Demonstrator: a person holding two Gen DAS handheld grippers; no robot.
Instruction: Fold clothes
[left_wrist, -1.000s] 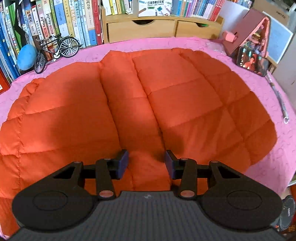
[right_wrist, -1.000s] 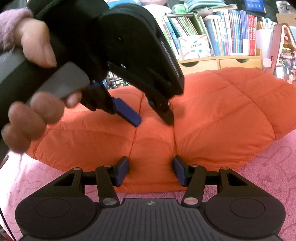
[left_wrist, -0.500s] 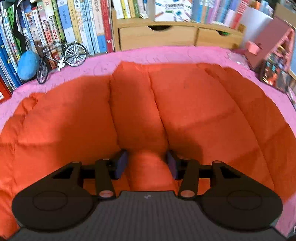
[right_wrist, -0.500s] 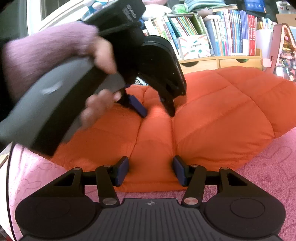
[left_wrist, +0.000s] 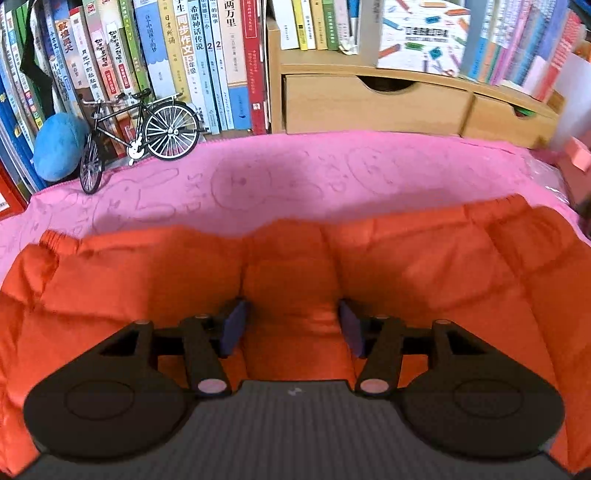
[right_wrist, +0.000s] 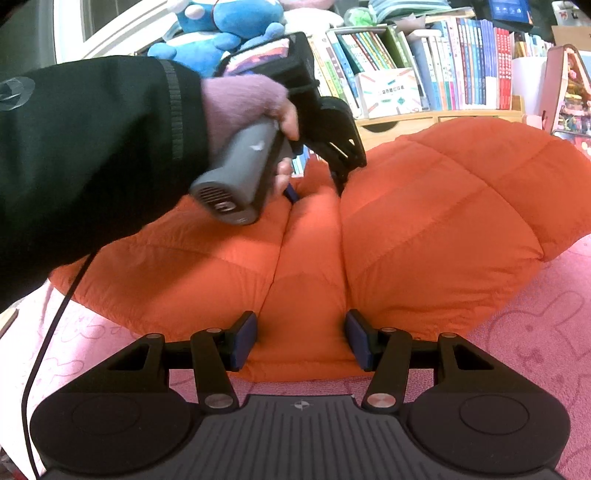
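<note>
An orange quilted padded jacket (left_wrist: 436, 280) lies spread on a pink cloth (left_wrist: 295, 177). My left gripper (left_wrist: 291, 325) points steeply down near the jacket's far hem. A raised ridge of padding fills the gap between its blue pads (left_wrist: 232, 326), and its jaws are opening. In the right wrist view, the left gripper (right_wrist: 316, 188) is held by a hand in a purple cuff and black sleeve. The same ridge of the jacket (right_wrist: 443, 206) runs from it to my right gripper (right_wrist: 301, 339). The right gripper is shut on the ridge at the jacket's near edge.
Books (left_wrist: 166, 62) and a wooden drawer unit (left_wrist: 369, 103) line the far side. A model bicycle (left_wrist: 136, 136) and a blue plush ball (left_wrist: 59, 147) stand at the cloth's far left. A pink toy house (right_wrist: 569, 96) is at the right, and a black cable (right_wrist: 48, 339) hangs at the left.
The left gripper has travelled across the jacket to its far hem, away from the right gripper, and its jaws have widened. The right gripper has stayed put, still clamping the ridge.
</note>
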